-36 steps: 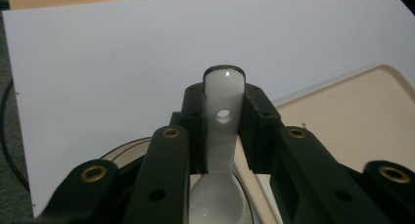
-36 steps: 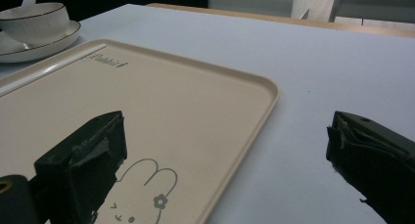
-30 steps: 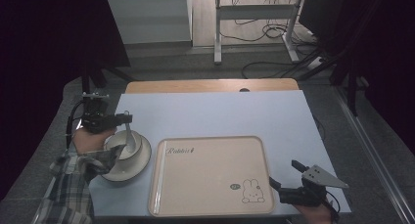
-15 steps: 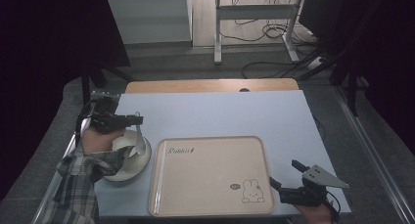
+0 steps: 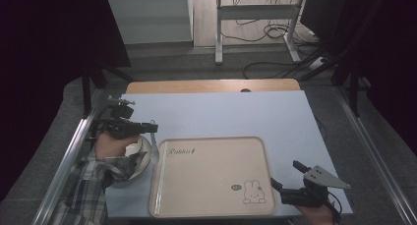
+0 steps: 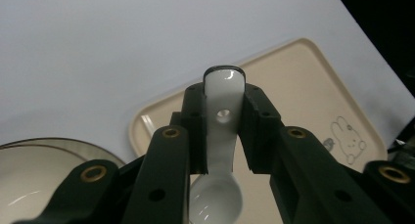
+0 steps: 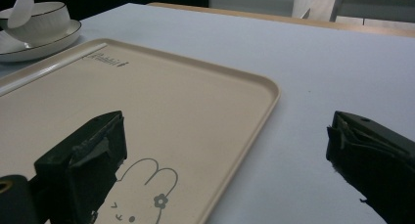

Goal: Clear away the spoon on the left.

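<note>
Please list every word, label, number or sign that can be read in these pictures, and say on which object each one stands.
"Rabbit", in script with a small dark mark after it: printed near one corner of the beige tray, also seen at.
Small round mark beside the rabbit drawing on the tray: too small to read.
Spoon, bowl, left gripper: no text.

The left claw [image 5: 147, 128] is held up at the left side, level, its jaws pointing rightward and clamped tight; a plaid-sleeved forearm [image 5: 93, 185] reaches up from below. The right claw [image 5: 285, 178] sits low at the near right corner, jaws spread wide and pointing leftward.
</note>
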Action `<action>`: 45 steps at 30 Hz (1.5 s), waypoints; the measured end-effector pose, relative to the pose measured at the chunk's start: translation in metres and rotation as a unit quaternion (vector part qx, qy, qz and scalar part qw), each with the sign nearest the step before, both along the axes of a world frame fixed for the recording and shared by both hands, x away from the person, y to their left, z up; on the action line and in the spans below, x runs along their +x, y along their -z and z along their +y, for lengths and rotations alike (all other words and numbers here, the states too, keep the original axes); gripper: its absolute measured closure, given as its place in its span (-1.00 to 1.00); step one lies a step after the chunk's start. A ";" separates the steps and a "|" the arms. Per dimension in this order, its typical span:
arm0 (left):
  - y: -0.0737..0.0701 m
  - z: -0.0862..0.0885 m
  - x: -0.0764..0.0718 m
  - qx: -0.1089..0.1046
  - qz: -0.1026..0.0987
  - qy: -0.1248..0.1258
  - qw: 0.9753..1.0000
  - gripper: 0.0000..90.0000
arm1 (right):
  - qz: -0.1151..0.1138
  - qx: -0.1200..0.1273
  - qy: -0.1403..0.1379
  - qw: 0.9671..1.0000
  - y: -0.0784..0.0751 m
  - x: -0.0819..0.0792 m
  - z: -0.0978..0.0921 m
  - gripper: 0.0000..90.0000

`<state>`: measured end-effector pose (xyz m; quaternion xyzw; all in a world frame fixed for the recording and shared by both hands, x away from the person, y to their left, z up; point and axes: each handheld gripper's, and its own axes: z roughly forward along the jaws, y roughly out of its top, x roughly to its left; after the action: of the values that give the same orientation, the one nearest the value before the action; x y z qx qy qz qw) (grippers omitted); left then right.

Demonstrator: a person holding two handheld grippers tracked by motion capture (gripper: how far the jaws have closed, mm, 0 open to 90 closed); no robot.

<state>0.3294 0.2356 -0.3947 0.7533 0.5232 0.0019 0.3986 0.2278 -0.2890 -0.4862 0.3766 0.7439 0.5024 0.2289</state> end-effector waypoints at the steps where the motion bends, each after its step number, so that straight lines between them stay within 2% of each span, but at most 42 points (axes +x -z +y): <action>1: 0.002 -0.002 0.000 -0.002 0.002 0.002 1.000 0.67 | 0.000 0.000 0.000 1.000 0.000 0.000 0.000 -0.97; 9: 0.012 -0.017 -0.008 -0.016 0.007 0.018 1.000 0.66 | 0.000 -0.003 -0.002 1.000 0.000 0.001 0.001 -0.97; 18: 0.025 -0.029 -0.019 -0.036 0.026 0.029 0.999 0.66 | 0.002 -0.002 -0.003 1.000 0.001 0.001 0.001 -0.97; 25: 0.036 -0.035 -0.024 -0.033 0.043 0.035 0.998 0.66 | 0.001 -0.004 -0.005 1.000 0.001 0.002 0.003 -0.97; 27: 0.040 -0.035 -0.025 -0.039 0.051 0.037 0.997 0.66 | 0.001 -0.004 -0.005 1.000 0.001 0.002 0.003 -0.97; 34: 0.054 -0.038 -0.032 -0.038 0.070 0.040 0.996 0.66 | 0.002 -0.005 -0.005 1.000 0.002 0.003 0.004 -0.97; 37: 0.059 -0.039 -0.035 -0.047 0.076 0.038 0.995 0.66 | 0.003 -0.007 -0.006 1.000 0.002 0.003 0.004 -0.97; 42: 0.066 -0.041 -0.039 -0.059 0.094 0.043 0.993 0.66 | 0.005 -0.008 -0.008 1.000 0.002 0.003 0.005 -0.97; 45: 0.069 -0.042 -0.037 -0.058 0.104 0.044 0.992 0.66 | 0.005 -0.009 -0.009 1.000 0.003 0.003 0.005 -0.97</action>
<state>0.2920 0.1935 -0.4636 0.7473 0.5274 -0.1238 0.3848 0.2311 -0.2835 -0.4889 0.3704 0.7529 0.4955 0.2244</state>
